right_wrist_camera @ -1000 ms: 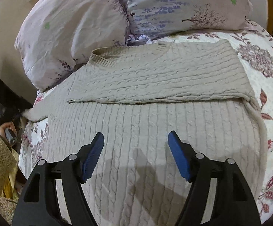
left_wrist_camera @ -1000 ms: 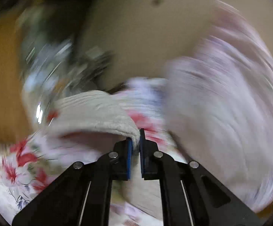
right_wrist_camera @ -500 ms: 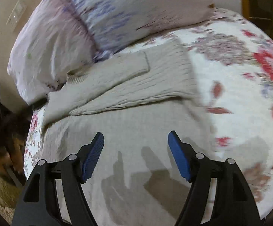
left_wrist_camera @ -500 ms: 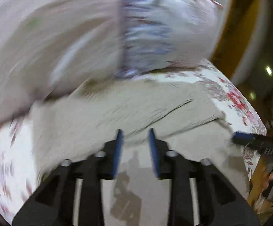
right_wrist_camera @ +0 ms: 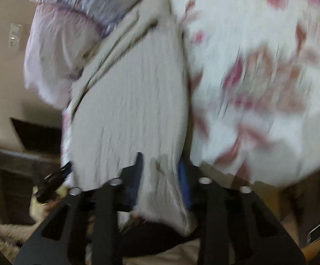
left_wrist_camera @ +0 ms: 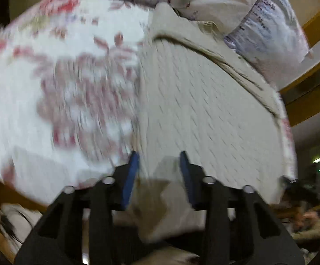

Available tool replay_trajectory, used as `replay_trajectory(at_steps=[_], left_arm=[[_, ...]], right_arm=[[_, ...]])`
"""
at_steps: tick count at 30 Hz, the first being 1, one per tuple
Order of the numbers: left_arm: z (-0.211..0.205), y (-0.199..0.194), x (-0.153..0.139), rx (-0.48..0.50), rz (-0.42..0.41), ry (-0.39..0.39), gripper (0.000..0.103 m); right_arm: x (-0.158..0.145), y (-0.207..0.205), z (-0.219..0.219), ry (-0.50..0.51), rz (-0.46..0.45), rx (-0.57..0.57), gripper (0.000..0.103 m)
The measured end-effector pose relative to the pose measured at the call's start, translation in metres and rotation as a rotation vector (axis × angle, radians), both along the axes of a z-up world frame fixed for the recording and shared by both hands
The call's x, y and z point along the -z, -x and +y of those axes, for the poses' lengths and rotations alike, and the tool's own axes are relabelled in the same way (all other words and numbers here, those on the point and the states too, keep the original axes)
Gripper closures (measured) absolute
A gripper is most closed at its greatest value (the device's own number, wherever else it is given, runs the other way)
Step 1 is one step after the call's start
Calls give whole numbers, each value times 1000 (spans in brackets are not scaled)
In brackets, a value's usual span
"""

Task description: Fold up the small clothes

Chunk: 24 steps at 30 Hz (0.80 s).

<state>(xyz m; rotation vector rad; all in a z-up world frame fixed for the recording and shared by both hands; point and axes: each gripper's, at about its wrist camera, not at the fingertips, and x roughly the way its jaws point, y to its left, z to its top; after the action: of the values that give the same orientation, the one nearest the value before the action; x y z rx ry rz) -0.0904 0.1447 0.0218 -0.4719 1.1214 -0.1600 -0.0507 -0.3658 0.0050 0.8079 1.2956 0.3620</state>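
Now, left wrist view: left gripper [left_wrist_camera: 159, 170] partly open, blue pads straddling near hem corner of beige knit sweater [left_wrist_camera: 204, 110]; grip not confirmed, blurred. Sweater lies on floral bedspread [left_wrist_camera: 60, 77], far edge against pillows [left_wrist_camera: 237, 6].

Right wrist view: right gripper [right_wrist_camera: 161, 176] narrowed, sweater [right_wrist_camera: 133, 101] hem between pads; clamped or not, cannot tell. Bedspread [right_wrist_camera: 259, 66] right, pillows [right_wrist_camera: 71, 22] beyond.

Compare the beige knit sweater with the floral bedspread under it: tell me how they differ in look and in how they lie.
The sweater is plain beige with a ribbed knit; the bedspread is white with red flower prints.
The sweater's near hem sits between the fingers of the left gripper and the right gripper; the bedspread is in neither.
The sweater shows a folded layer near the pillows; the bedspread lies spread out.
Both are soft fabric on the bed.
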Motion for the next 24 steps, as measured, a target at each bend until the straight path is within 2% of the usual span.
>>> replay_trajectory(at_steps=[1, 2, 5, 6, 9, 12, 14, 17, 18, 20, 21, 22, 23, 24], left_arm=[[-3, 7, 1, -5, 8, 31, 75], [-3, 11, 3, -8, 19, 52, 76], [-5, 21, 10, -16, 60, 129, 88], [-8, 18, 10, -12, 64, 149, 95], [-18, -7, 4, 23, 26, 197, 96], [-15, -59, -24, 43, -76, 222, 97], [-6, -110, -51, 14, -171, 225, 97], [0, -183, -80, -45, -284, 157, 95], [-1, -210, -85, -69, -299, 121, 91], [0, -243, -82, -80, -261, 81, 75], [2, -255, -76, -98, -211, 23, 60], [6, -262, -69, -106, -174, -16, 57], [9, -262, -62, -100, -159, -13, 56], [17, -259, -50, -90, -135, 19, 54]], right_arm=[[4, 6, 4, -33, 21, -18, 89], [7, 11, 9, -62, 41, -39, 93], [4, 14, 17, -98, 19, -51, 94], [1, 10, 17, -114, 0, -41, 94], [-21, -18, 20, -170, -103, 5, 94], [-55, -76, 18, -201, -249, 62, 94], [-74, -121, 16, -199, -321, 113, 94], [-91, -191, 14, -130, -393, 207, 93], [-89, -206, 9, -104, -387, 229, 88], [-73, -243, 5, -35, -299, 280, 15], [-67, -250, 5, -9, -251, 322, 13], [-59, -250, 4, -26, -218, 351, 13], [-52, -245, 6, -84, -210, 353, 13], [-48, -239, 8, -87, -212, 338, 13]])
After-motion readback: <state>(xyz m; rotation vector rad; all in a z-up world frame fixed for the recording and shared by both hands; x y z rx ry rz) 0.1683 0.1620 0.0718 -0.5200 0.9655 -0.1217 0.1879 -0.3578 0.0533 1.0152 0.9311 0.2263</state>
